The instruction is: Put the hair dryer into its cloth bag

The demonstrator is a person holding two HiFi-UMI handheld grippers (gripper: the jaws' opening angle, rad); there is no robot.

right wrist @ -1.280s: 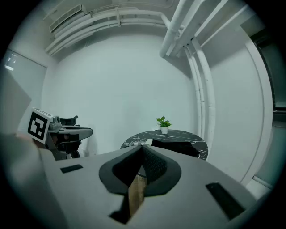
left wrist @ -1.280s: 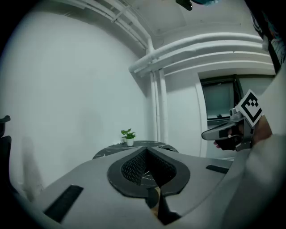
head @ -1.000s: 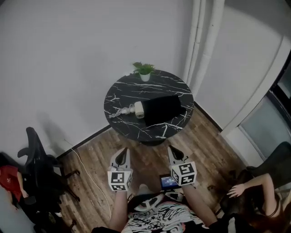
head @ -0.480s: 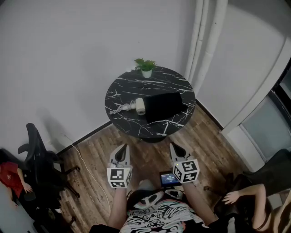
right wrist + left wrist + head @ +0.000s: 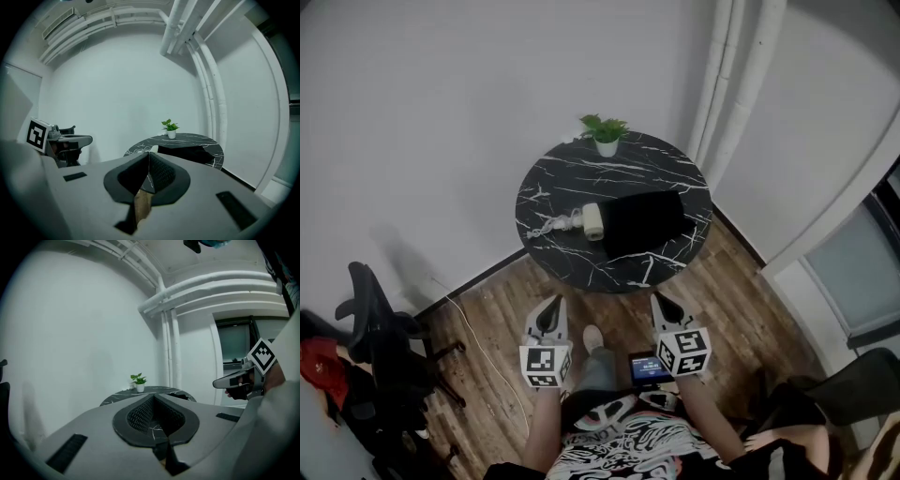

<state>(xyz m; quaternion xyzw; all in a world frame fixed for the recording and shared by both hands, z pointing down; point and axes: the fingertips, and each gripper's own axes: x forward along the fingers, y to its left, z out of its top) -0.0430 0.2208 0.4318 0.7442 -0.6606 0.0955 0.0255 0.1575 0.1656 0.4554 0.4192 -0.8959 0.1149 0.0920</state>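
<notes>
Inspecting the grippers first: the left gripper (image 5: 553, 306) has its fingers (image 5: 139, 414) fully closed, tips meeting, with nothing between them. The right gripper (image 5: 665, 304) is in the same condition, fingers (image 5: 162, 174) pressed together and empty. Both are held side by side, apart from each other, over the wooden floor (image 5: 502, 309), tips pointing towards the table (image 5: 581, 178).

The table stands ahead of both sets of fingertips and clear of them; neither gripper touches it or anything on it.

The bag (image 5: 645, 219), black, lies flat on the table, straight ahead of the right fingers and slightly towards the left ones. The dryer (image 5: 592, 221) lies ahead of the left fingers, a little to their right. Its white end sits against the bag's left edge. Whether any part of it is inside the bag cannot be determined. Its cord (image 5: 546, 227) lies bunched on the tabletop on the side away from the bag.

A potted plant (image 5: 606, 135) stands at the table's far rim, beyond dryer and bag from the fingertips.

An office chair (image 5: 380, 333) stands well off to the left of the left fingers. A small lit screen (image 5: 647, 368) sits behind the right fingers, beside that gripper's marker cube.
</notes>
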